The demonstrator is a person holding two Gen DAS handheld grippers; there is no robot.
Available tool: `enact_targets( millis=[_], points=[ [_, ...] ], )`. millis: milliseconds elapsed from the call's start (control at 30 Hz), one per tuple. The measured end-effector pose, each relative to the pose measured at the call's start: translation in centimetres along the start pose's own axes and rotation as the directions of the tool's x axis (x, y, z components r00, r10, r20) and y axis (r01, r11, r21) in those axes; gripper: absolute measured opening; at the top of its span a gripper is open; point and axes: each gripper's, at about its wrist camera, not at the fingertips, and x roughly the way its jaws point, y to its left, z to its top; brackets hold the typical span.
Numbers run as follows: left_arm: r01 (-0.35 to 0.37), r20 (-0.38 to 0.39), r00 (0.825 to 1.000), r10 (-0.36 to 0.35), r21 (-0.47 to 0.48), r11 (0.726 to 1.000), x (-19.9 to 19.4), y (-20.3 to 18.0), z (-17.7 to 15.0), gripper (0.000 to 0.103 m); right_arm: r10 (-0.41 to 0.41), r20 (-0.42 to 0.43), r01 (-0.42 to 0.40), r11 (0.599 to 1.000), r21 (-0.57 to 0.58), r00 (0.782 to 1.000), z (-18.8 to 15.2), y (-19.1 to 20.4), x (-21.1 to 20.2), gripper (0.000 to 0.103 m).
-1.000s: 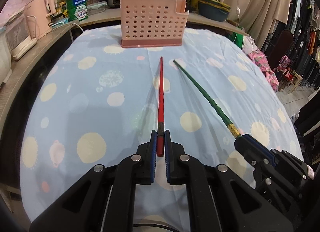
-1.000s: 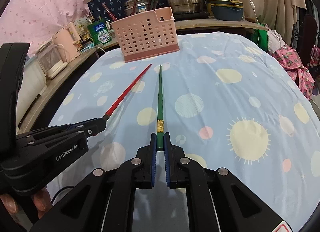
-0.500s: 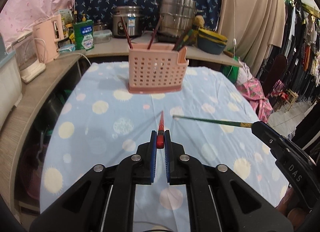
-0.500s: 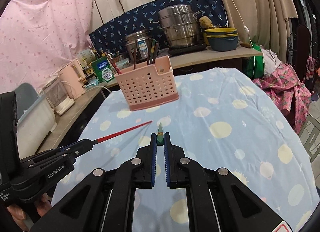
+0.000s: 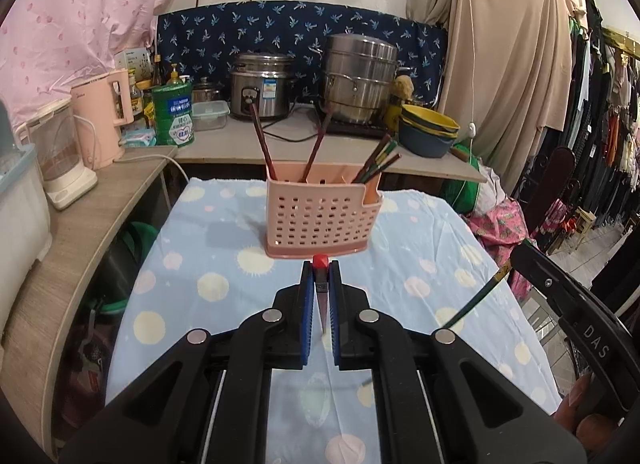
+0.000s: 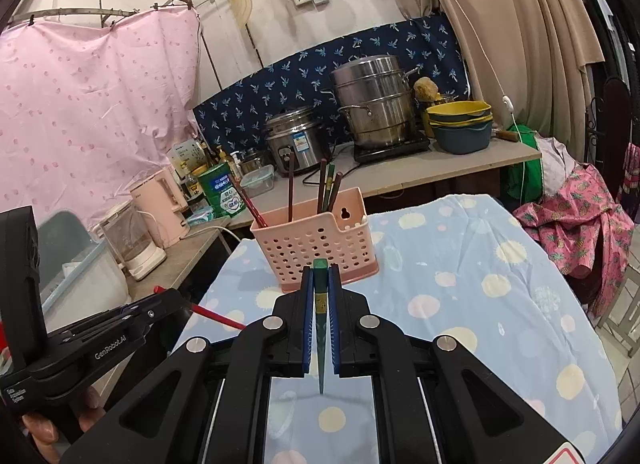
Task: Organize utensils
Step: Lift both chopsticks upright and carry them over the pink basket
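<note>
A: How is the left gripper (image 5: 321, 276) built?
B: Two matte black angular arms taper forward; each carries blue ribbed pads (image 5: 307, 304) on its inner face; round silver screws mark the pivots; triangular cut-outs lighten the rear plates; thin pale rods run beneath.

A: And the right gripper (image 6: 320, 276)?
B: The same black frame, blue pads (image 6: 308, 304) and silver screws; a red-edged label sits at its lower right corner.

A: Any markings?
B: Seen from the opposite camera, the left body bears white "GenRobot.AI" lettering; the right body reads "DAS"; fingertips (image 6: 40, 430) of a bare hand wrap the left handle.
</note>
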Motion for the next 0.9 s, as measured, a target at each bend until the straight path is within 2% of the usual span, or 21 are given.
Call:
enact_targets(
  millis=[400, 633, 900],
  points=[
    [-0.012, 0.102, 0.995, 0.01, 0.026, 1.0, -0.1, 0.1, 6.1, 0.007, 0.018, 0.103, -0.019, 1.0, 0.001, 0.995, 5.8, 0.6, 2.1, 0.007],
    [-0.027, 0.177, 0.984, 0.022, 0.025, 0.999, 0.2, 0.4, 10.5, 0.007, 0.03, 0.186, -0.029, 1.0, -0.009, 0.982, 10.3, 1.5, 3.8, 0.007],
    [-0.045, 0.245, 0.969, 0.035, 0.035, 0.998, 1.3, 0.5, 14.9, 0.007, 0.03, 0.239, -0.023, 0.999, -0.032, 0.971, 14.2, 2.7, 7.0, 0.007]
  ],
)
